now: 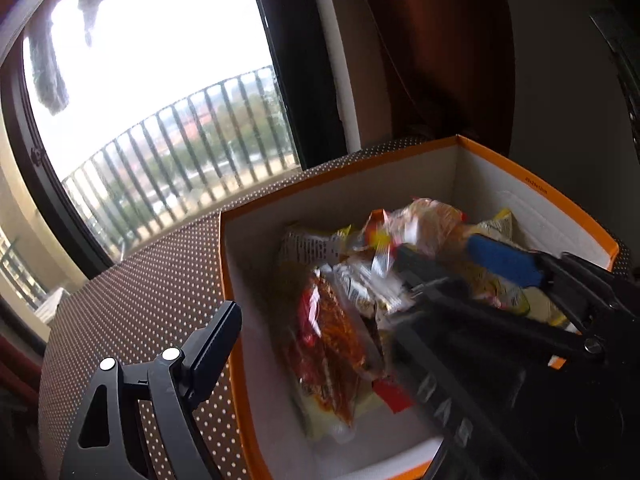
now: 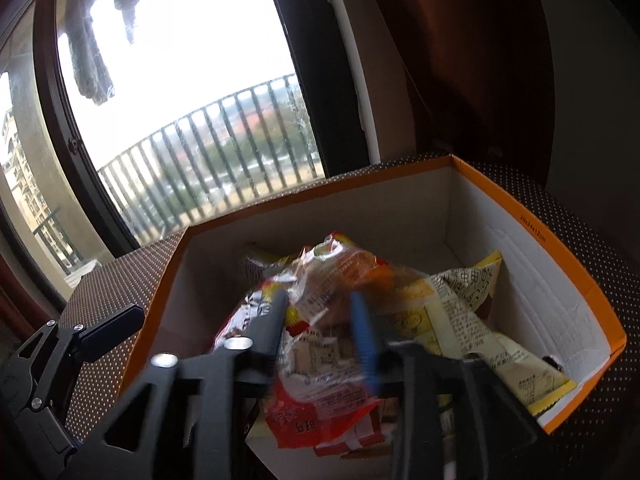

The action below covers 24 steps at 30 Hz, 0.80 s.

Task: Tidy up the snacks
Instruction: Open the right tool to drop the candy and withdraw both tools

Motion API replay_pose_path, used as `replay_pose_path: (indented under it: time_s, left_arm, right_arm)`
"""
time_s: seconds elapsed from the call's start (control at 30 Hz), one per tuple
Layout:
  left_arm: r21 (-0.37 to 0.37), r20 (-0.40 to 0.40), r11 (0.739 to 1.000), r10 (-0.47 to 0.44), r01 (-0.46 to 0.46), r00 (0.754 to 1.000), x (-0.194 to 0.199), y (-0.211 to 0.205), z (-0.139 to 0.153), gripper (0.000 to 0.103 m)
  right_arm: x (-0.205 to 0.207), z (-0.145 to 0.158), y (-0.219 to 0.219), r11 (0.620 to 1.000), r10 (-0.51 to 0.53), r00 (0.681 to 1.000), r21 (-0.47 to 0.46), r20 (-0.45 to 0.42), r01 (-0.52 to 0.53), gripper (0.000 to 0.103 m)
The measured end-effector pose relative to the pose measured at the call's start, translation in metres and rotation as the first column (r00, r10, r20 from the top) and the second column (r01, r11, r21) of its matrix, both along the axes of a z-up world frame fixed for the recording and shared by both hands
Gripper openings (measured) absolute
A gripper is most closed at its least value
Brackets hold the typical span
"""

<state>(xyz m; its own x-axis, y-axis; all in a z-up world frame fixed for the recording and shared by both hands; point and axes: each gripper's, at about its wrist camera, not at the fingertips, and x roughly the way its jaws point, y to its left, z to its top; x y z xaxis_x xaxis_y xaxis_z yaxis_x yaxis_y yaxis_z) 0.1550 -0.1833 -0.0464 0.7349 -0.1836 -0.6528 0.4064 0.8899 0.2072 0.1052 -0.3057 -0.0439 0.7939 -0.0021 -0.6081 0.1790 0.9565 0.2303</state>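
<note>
Snacks in crinkly packets lie heaped inside an orange-rimmed cardboard box (image 2: 576, 276) that sits on a dotted brown bench (image 1: 132, 296), near the edge by the window (image 1: 160, 80). The right gripper (image 2: 320, 320) reaches down into the box with its fingers partly apart, and a clear packet with red print (image 2: 316, 360) lies between them on top of the pile; the picture is blurred there, so I cannot tell whether the pads press on it or it is loose. The left gripper (image 1: 320, 308) stands wide open with nothing in it: one finger (image 1: 216, 340) hangs outside the box's near left wall, over the bench, and the other side is hidden behind the right tool. The main risk, as I judge it, is that the slippery packet slides off the heap at an angle and ends up propped against a yellow packet (image 2: 472, 320) beside it instead of lying flat, leaving the pile lumpy and hard to stack on. If the right fingers pull back while film is caught on a pad, they could drag the packet out again. The left finger so close to the thin wall could knock or shove the light box along the bench, toward the window edge. The two tools are also crowded together over the box and could collide.
</note>
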Motion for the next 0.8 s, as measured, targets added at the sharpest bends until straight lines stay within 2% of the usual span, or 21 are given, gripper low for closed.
replay_pose_path:
  time_s: [0.03,0.13,0.33,0.57,0.8]
  left_arm:
    - [-0.004,-0.001,1.000,-0.001,0.001,1.000,-0.002,0.002,0.000,0.086]
    - [-0.017,-0.003,1.000,-0.001,0.001,1.000,-0.008,0.009,-0.001,0.086]
    - [-0.066,0.020,0.998,0.004,-0.003,1.000,-0.023,0.026,0.005,0.089]
    - [-0.127,0.079,0.992,0.033,-0.023,0.996,-0.041,0.053,0.019,0.093]
    - [-0.192,0.159,0.979,0.094,-0.063,0.983,-0.061,0.091,0.034,0.100]
  right_arm:
    - [-0.003,-0.001,0.001,1.000,-0.003,1.000,0.005,-0.001,0.003,0.066]
    - [-0.010,-0.002,0.006,1.000,-0.008,1.000,0.010,-0.006,0.008,0.067]
    - [-0.024,0.004,0.019,0.999,-0.025,1.000,-0.028,0.001,0.025,0.081]
    - [-0.041,0.021,0.044,0.997,-0.031,0.998,-0.072,0.050,0.035,0.083]
    - [-0.060,0.043,0.082,0.990,0.022,0.990,-0.138,0.143,-0.002,0.087]
